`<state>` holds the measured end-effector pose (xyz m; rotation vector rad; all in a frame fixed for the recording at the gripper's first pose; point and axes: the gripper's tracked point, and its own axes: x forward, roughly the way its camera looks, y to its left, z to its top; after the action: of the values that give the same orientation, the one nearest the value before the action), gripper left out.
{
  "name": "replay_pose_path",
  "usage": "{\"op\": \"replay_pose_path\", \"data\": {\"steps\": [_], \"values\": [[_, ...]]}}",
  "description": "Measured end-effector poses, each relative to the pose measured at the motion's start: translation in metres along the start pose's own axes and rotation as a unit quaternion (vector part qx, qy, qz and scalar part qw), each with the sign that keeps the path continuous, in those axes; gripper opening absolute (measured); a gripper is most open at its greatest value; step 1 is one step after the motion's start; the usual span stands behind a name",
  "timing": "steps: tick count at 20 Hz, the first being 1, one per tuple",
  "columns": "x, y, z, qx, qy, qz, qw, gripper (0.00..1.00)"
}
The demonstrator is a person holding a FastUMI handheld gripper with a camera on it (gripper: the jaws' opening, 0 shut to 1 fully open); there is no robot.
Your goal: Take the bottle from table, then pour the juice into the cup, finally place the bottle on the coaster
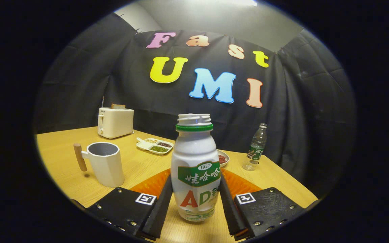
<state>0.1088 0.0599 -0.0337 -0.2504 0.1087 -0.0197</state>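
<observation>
In the gripper view, the white yogurt-drink bottle [195, 168] stands upright at lower centre of the frame, long axis vertical, its uncapped mouth pointing up above a green neck ring. Its green label band shows "1987" over Chinese characters, with large "AD" letters below. The gripper [195, 199] reaches level over the wooden table [62, 162], both fingers pressed against the bottle's lower sides. An orange coaster [149, 185] lies just behind the bottle. The white cup [105, 163], wooden-handled, stands at left.

Glossy plastic bottle [195, 168], matt cup [106, 163] with wooden handle, wood-grain table [62, 162], clear plastic water bottle [256, 147].
</observation>
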Motion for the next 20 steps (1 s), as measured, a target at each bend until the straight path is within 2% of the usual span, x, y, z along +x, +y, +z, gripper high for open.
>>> {"op": "replay_pose_path", "data": {"steps": [7, 13, 20], "values": [[0.012, 0.015, 0.020, -0.072, -0.016, 0.021, 0.997, 0.71], [0.020, 0.029, 0.031, -0.164, -0.018, 0.037, 0.986, 0.71], [0.035, 0.037, 0.023, -0.194, 0.010, 0.042, 0.980, 0.71]]}}
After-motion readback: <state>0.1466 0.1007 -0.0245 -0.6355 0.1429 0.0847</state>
